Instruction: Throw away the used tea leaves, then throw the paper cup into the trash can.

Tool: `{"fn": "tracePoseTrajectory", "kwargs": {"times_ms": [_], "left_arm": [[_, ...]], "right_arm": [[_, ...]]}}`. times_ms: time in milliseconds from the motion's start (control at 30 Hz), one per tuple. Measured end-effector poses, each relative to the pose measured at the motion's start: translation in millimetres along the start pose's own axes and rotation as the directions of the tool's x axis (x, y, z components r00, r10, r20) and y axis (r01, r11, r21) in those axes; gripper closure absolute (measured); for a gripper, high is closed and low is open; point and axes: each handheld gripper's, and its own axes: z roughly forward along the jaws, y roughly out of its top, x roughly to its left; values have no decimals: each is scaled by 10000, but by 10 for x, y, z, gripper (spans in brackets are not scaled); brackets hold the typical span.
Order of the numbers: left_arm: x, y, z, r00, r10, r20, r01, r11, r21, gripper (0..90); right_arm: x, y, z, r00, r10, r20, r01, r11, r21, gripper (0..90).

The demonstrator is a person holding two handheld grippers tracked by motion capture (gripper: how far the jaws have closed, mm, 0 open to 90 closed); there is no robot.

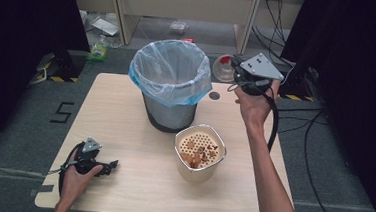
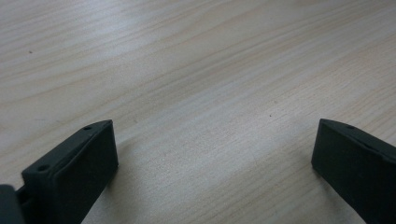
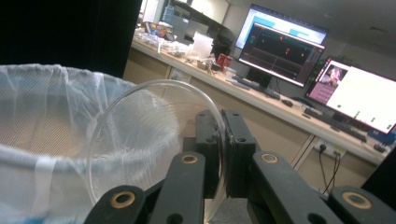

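My right gripper [image 3: 224, 116] is shut on the rim of a clear round dish [image 3: 140, 140], which stands on edge. In the high view my right gripper [image 1: 235, 66] is raised beside the right rim of the bin [image 1: 170, 74], with the clear dish [image 1: 222, 68] on its bin side. The grey bin, lined with a pale blue bag [image 3: 37, 116], stands at the table's middle back. My left gripper [image 1: 113, 165] rests low at the table's front left. In its own view my left gripper [image 2: 215, 140] stands open over bare wood with nothing between the jaws.
A cream container [image 1: 200, 154] with a perforated insert and brown scraps stands in front of the bin. A dark round hole [image 1: 214, 95] marks the wooden table [image 1: 126, 106]. Cables trail on the floor at right. Desks with monitors [image 3: 280, 46] lie behind.
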Motion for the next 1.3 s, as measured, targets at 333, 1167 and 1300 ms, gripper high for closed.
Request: {"fn": "tracePoseTrajectory", "kwargs": {"times_ms": [333,1167,1300], "left_arm": [[-1,0,0,10000,-12,-2,12,10000,-10,0],[-2,-1,-1,10000,-3,12,3,10000,-12,0],[-2,-1,-1,10000,-1,16,1,10000,-11,0]], "right_arm": [[288,399,327,9968,-197,-770,169,9991,-380,866],[751,340,1136,9764,796,-2008,-555,9909,1229,739],[676,360,1114,9769,1010,-1885,-762,9880,1347,665]]}}
